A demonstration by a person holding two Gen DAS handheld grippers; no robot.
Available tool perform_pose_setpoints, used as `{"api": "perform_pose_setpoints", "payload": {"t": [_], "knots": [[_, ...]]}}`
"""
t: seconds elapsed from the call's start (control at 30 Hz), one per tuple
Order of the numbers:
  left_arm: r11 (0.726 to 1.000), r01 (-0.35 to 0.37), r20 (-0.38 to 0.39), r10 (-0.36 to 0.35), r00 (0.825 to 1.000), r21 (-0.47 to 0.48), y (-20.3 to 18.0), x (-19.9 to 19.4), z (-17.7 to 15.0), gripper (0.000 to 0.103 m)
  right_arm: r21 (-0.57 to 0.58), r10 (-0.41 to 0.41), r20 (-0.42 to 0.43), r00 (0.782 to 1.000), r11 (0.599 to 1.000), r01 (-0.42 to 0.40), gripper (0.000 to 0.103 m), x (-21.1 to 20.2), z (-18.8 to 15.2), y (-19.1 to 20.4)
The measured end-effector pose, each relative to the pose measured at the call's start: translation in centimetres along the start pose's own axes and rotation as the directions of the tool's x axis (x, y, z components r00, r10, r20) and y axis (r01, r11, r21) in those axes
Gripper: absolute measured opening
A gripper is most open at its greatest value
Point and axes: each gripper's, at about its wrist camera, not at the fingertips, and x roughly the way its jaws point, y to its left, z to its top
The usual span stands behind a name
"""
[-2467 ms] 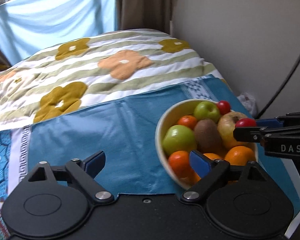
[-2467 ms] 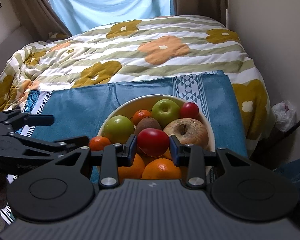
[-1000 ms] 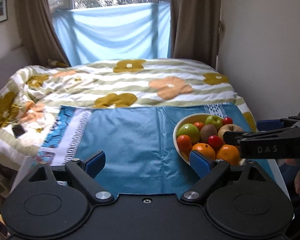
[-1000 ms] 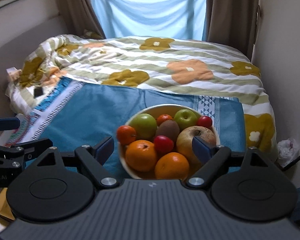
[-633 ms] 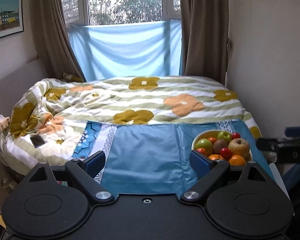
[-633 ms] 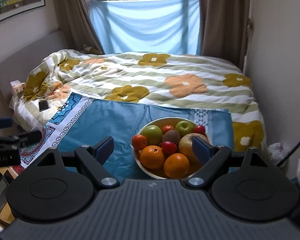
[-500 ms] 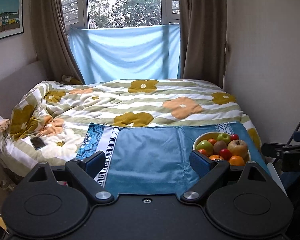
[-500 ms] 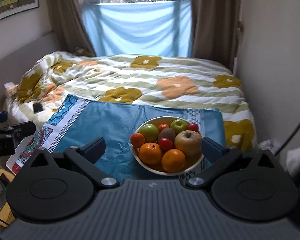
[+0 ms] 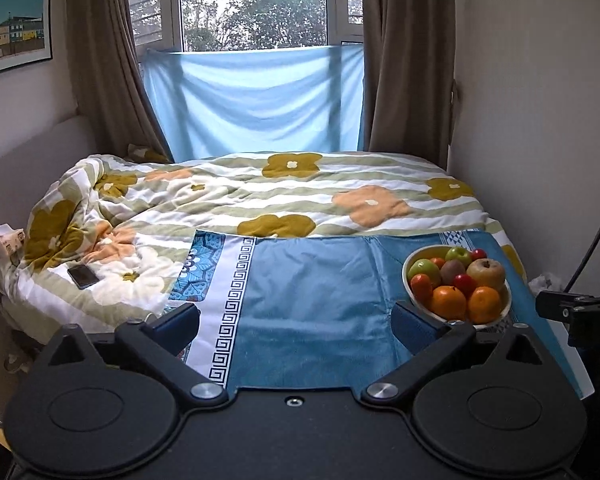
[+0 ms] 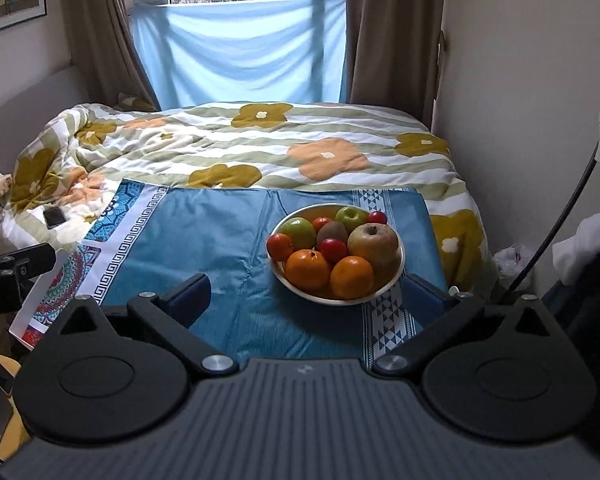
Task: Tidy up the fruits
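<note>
Phone (image 9: 83, 276) on the flowered duvet (image 9: 260, 200) at far left. Left gripper (image 9: 296, 320) jaws opening, nothing between them, over the blue cloth (image 9: 311, 292). Bowl (image 10: 395, 268) of fruit sits on the cloth's right part: oranges (image 10: 307, 268), green apples (image 10: 298, 232), kiwi (image 10: 331, 232), large yellowish apple (image 10: 373, 242). Right gripper (image 10: 307, 292) jaws wide apart, empty, just short of the bowl.

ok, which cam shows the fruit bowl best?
Right wrist: the fruit bowl sits near centre, whole rim and all fruit visible. Left wrist shows it smaller, at right, its near rim cut by a gripper finger.
</note>
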Motion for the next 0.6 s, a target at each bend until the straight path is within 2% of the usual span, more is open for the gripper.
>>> {"api": "perform_pose_setpoints", "payload": {"t": [0.6], "knots": [[1.000, 0.009, 0.008, -0.009, 1.000, 0.014, -0.15, 0.16, 0.31, 0.103, 0.042, -0.015, 0.000, 1.000, 0.999, 0.015, 0.103, -0.18, 0.07, -0.48]]}}
